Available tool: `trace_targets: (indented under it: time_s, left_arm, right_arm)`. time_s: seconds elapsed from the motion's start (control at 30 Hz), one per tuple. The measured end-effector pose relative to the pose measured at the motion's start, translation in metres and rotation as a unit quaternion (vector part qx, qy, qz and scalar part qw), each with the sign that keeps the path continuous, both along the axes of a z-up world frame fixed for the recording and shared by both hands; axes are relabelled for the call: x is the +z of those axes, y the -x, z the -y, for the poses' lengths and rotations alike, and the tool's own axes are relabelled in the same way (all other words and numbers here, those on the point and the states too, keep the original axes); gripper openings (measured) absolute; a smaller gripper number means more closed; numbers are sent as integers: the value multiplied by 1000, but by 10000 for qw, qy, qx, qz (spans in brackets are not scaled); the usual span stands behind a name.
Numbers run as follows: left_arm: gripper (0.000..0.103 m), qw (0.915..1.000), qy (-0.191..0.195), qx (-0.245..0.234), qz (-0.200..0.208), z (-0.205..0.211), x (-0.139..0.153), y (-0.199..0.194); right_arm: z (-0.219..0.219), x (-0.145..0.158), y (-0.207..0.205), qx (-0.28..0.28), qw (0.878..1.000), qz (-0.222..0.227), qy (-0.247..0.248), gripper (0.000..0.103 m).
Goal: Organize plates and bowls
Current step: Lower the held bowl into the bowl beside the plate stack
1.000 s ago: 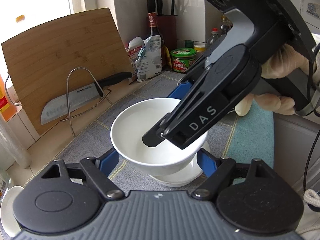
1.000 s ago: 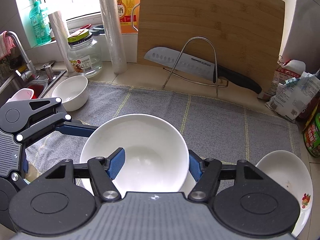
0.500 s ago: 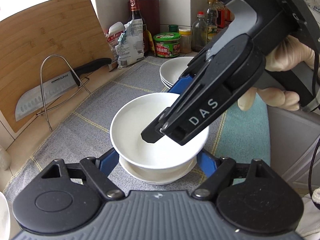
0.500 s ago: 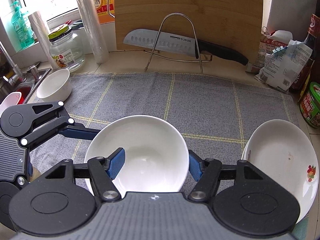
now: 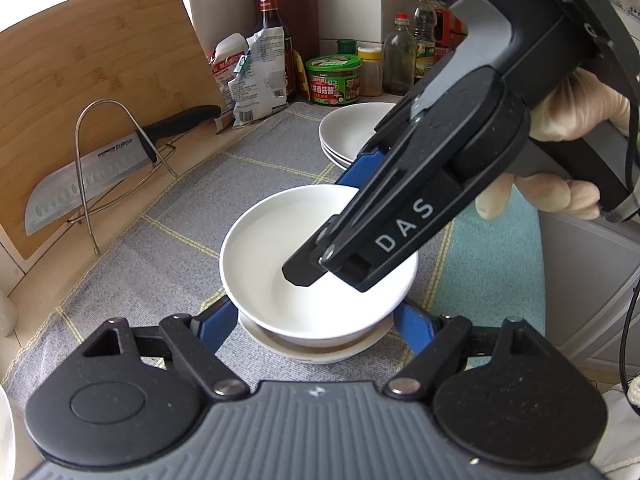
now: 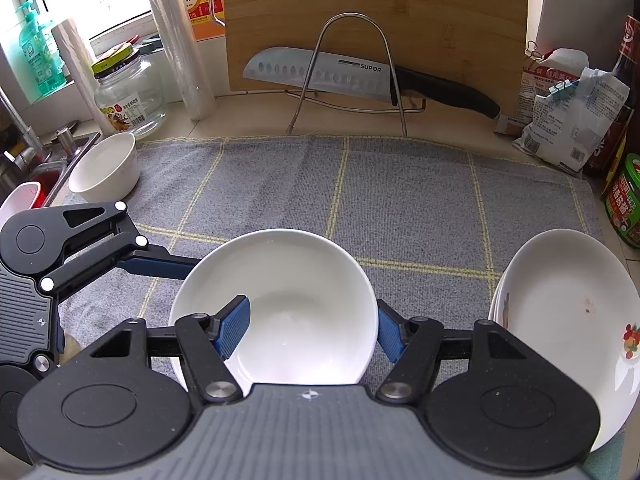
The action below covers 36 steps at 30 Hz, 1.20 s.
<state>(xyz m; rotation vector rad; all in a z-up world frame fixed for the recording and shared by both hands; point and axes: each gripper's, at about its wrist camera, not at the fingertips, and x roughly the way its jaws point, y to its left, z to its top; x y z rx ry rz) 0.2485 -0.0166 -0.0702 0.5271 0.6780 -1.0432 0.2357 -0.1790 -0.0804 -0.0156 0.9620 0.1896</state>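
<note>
Left wrist view: close, looking steeply down over white bowl (image 5: 276,248), facing condiment corner. Right wrist view: close, looking steeply down over same bowl (image 6: 296,292), facing cutting board (image 6: 400,12) and window. Shared: bowl, grey mat (image 6: 400,196), knife (image 5: 80,168), plate stack (image 6: 568,320).

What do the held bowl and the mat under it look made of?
Bowl: probably glazed ceramic or porcelain; plain white, smooth, with a soft sheen. Melamine can't be ruled out. Mat: woven fabric, matte grey with yellow grid lines and a visible coarse weave.
</note>
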Motion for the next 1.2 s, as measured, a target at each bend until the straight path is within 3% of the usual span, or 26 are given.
trace_targets:
  time_s: [0.47,0.67,0.83,0.97,1.2]
  left_arm:
    - [88,10000,-36,-27,-72,1,-2,-3]
    - [89,10000,-1,-37,-57,0,-3,-3]
    - [93,9996,-36,-100,247,-1,1,4]
    - [94,9994,141,-216,233,-7,7,6]
    - [97,9990,254,-201,317,-13,12,9]
  right_arm:
    - [-1,-1,-1,10,10000,-6,11,73]
    - [-4,1,-1,68,10000,47,5,82]
    - [-8,4,0,101,9999,125,-17,91]
    - [-9,7,0,108,9997,198,-10,98]
    - [-7,13,2,-20,9995,306,70,101]
